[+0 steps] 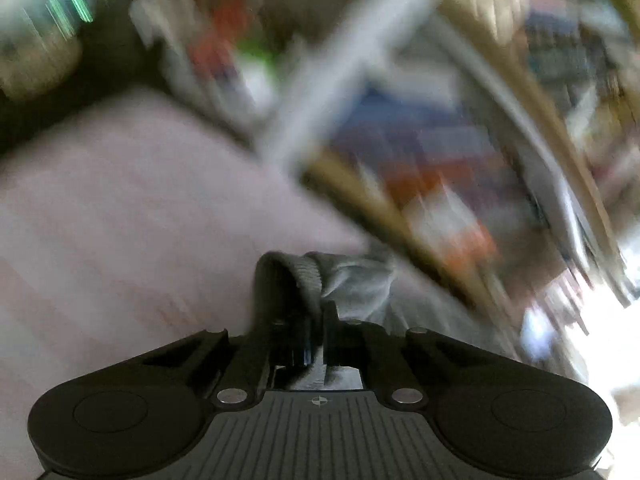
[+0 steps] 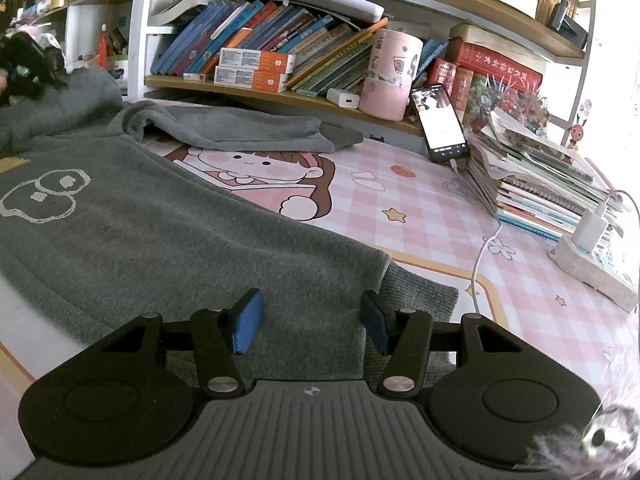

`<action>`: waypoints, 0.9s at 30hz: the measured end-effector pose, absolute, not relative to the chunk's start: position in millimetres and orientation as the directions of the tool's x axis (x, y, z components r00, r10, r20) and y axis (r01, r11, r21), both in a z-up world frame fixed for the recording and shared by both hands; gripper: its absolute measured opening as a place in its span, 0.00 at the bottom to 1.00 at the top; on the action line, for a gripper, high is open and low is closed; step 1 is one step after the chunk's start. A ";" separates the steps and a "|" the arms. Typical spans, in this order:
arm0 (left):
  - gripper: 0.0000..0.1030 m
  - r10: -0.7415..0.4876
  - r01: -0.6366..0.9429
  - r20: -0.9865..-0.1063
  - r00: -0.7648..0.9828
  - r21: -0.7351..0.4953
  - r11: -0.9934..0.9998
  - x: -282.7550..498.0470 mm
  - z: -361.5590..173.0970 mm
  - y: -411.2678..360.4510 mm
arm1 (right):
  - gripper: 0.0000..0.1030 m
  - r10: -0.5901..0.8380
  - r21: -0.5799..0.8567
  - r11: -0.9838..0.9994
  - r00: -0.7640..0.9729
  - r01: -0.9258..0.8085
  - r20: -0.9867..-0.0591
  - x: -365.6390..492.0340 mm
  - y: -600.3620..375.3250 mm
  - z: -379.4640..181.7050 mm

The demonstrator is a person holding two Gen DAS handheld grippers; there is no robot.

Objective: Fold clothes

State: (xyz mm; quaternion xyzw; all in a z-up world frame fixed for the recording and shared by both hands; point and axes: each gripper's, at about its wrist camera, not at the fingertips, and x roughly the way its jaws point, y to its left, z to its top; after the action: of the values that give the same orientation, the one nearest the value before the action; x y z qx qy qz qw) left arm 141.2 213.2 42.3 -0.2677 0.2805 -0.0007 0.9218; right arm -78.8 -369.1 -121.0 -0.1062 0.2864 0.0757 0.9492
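A grey sweatshirt point(image 2: 160, 220) with a white cartoon outline lies spread on the pink checked mat point(image 2: 420, 208). One sleeve point(image 2: 248, 128) lies folded across toward the shelf. My right gripper point(image 2: 312, 320) hovers open over the sweatshirt's near corner, and its blue pads point(image 2: 248, 320) stand apart with only flat cloth below them. The left wrist view is heavily blurred. There my left gripper point(image 1: 316, 312) is shut on a bunched grey ribbed edge of the garment point(image 1: 352, 280), held up off the pale mat point(image 1: 120, 200).
A bookshelf point(image 2: 280, 92) with leaning books runs along the back. A pink cup point(image 2: 390, 72) and a propped phone point(image 2: 440, 120) stand by it. A stack of books point(image 2: 540, 184), a charger block point(image 2: 592, 228) and its white cable point(image 2: 484, 252) crowd the right side.
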 end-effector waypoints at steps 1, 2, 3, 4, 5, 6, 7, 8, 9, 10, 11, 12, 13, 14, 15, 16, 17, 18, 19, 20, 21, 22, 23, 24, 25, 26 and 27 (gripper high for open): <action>0.05 -0.028 -0.213 -0.491 0.870 -0.427 0.879 136.5 50.5 220.6 | 0.50 0.083 -0.158 0.966 0.824 -0.204 -0.560 -78.9 -369.0 -121.1; 0.08 0.071 -0.279 -0.504 0.861 -0.351 0.894 137.1 52.6 226.4 | 0.50 0.083 -0.159 0.966 0.825 -0.205 -0.560 -79.1 -368.8 -121.2; 0.18 0.148 -0.331 -0.515 0.845 -0.284 0.900 137.7 53.0 232.0 | 0.50 0.083 -0.160 0.965 0.825 -0.206 -0.559 -79.5 -368.6 -121.3; 0.26 0.160 -0.338 -0.543 0.824 -0.246 0.908 138.2 48.3 237.0 | 0.50 0.084 -0.159 0.966 0.826 -0.205 -0.558 -79.4 -368.9 -121.6; 0.48 0.172 -0.344 -0.571 0.803 -0.208 0.916 138.7 43.6 242.0 | 0.50 0.084 -0.158 0.966 0.826 -0.204 -0.557 -79.4 -369.1 -121.9; 0.60 0.186 -0.349 -0.597 0.781 -0.169 0.922 139.2 38.9 247.0 | 0.50 0.084 -0.157 0.966 0.827 -0.204 -0.556 -79.3 -369.2 -121.9; 0.60 0.196 -0.351 -0.616 0.763 -0.141 0.926 137.7 34.9 251.9 | 0.50 0.084 -0.156 0.967 0.827 -0.203 -0.556 -79.2 -369.2 -122.0; 0.60 0.195 -0.352 -0.615 0.764 -0.144 0.925 130.1 32.7 256.5 | 0.50 0.085 -0.156 0.967 0.827 -0.203 -0.555 -79.2 -369.2 -122.1; 0.61 0.190 -0.352 -0.615 0.765 -0.153 0.923 121.6 30.6 261.0 | 0.50 0.085 -0.155 0.967 0.828 -0.203 -0.555 -79.1 -369.3 -122.2; 0.61 0.169 -0.349 -0.619 0.767 -0.182 0.919 110.2 28.6 264.9 | 0.50 0.085 -0.154 0.967 0.828 -0.203 -0.554 -79.0 -369.3 -122.2; 0.60 0.148 -0.347 -0.622 0.769 -0.210 0.914 98.9 26.6 268.8 | 0.50 0.085 -0.154 0.967 0.829 -0.202 -0.553 -78.9 -369.3 -122.3; 0.59 0.126 -0.339 -0.625 0.770 -0.235 0.911 88.0 24.8 271.2 | 0.50 0.086 -0.153 0.967 0.829 -0.202 -0.553 -78.8 -369.3 -122.4; 0.58 0.096 -0.315 -0.630 0.771 -0.246 0.917 78.6 23.6 268.9 | 0.50 0.086 -0.152 0.967 0.829 -0.202 -0.553 -78.9 -369.5 -122.3; 0.57 0.066 -0.291 -0.634 0.770 -0.257 0.922 69.3 22.5 266.6 | 0.50 0.087 -0.152 0.967 0.829 -0.203 -0.553 -79.0 -369.6 -122.2; 0.57 0.036 -0.265 -0.638 0.769 -0.268 0.926 60.3 21.5 263.7 | 0.50 0.088 -0.151 0.967 0.829 -0.203 -0.553 -79.0 -369.7 -122.1; 0.57 0.006 -0.234 -0.640 0.768 -0.272 0.933 52.2 21.0 258.6 | 0.50 0.088 -0.150 0.967 0.829 -0.204 -0.553 -79.1 -369.9 -122.0; 0.59 -0.020 -0.203 -0.641 0.767 -0.272 0.941 43.6 20.3 252.1 | 0.50 0.089 -0.150 0.967 0.828 -0.204 -0.553 -79.2 -370.0 -122.0; 0.60 -0.035 -0.179 -0.645 0.763 -0.263 0.948 36.9 19.7 244.8 | 0.50 0.090 -0.149 0.967 0.828 -0.204 -0.553 -79.3 -370.1 -121.9; 0.60 -0.043 -0.161 -0.652 0.757 -0.250 0.955 30.9 18.6 237.8 | 0.50 0.091 -0.148 0.967 0.828 -0.205 -0.553 -79.3 -370.3 -121.8; 0.61 -0.031 -0.160 -0.664 0.747 -0.225 0.961 27.1 16.1 232.2 | 0.50 0.091 -0.148 0.967 0.828 -0.205 -0.553 -79.4 -370.4 -121.7; 0.61 -0.019 -0.158 -0.676 0.736 -0.199 0.967 23.3 13.6 226.6 | 0.50 0.092 -0.147 0.968 0.828 -0.206 -0.553 -79.5 -370.5 -121.6; 0.61 -0.004 -0.158 -0.688 0.726 -0.172 0.972 19.9 10.8 221.4 | 0.50 0.093 -0.146 0.968 0.828 -0.206 -0.553 -79.5 -370.7 -121.6; 0.60 0.017 -0.160 -0.699 0.715 -0.140 0.977 18.0 6.8 217.6 | 0.50 0.094 -0.146 0.968 0.828 -0.207 -0.553 -79.6 -370.8 -121.5; 0.58 0.031 -0.154 -0.709 0.704 -0.110 0.982 16.7 3.0 213.8 | 0.50 0.094 -0.145 0.968 0.828 -0.207 -0.553 -79.7 -370.9 -121.4; 0.57 0.042 -0.147 -0.718 0.694 -0.084 0.985 15.3 -0.8 210.3 | 0.50 0.094 -0.147 0.967 0.827 -0.209 -0.554 -80.4 -370.5 -121.0; 0.52 0.048 -0.139 -0.720 0.692 -0.069 0.988 12.8 -4.2 207.6 | 0.50 0.094 -0.150 0.966 0.827 -0.211 -0.555 -81.2 -370.0 -120.6; 0.43 0.059 -0.132 -0.709 0.702 -0.048 0.990 9.2 -5.6 205.3 | 0.50 0.095 -0.151 0.965 0.826 -0.212 -0.555 -81.9 -369.8 -120.3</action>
State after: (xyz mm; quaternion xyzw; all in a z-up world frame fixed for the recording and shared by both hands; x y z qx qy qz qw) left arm 9.2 205.3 -5.6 -0.0476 0.3823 0.0519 0.9213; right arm -81.9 -369.8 -120.3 -0.1037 0.2834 0.0807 0.9500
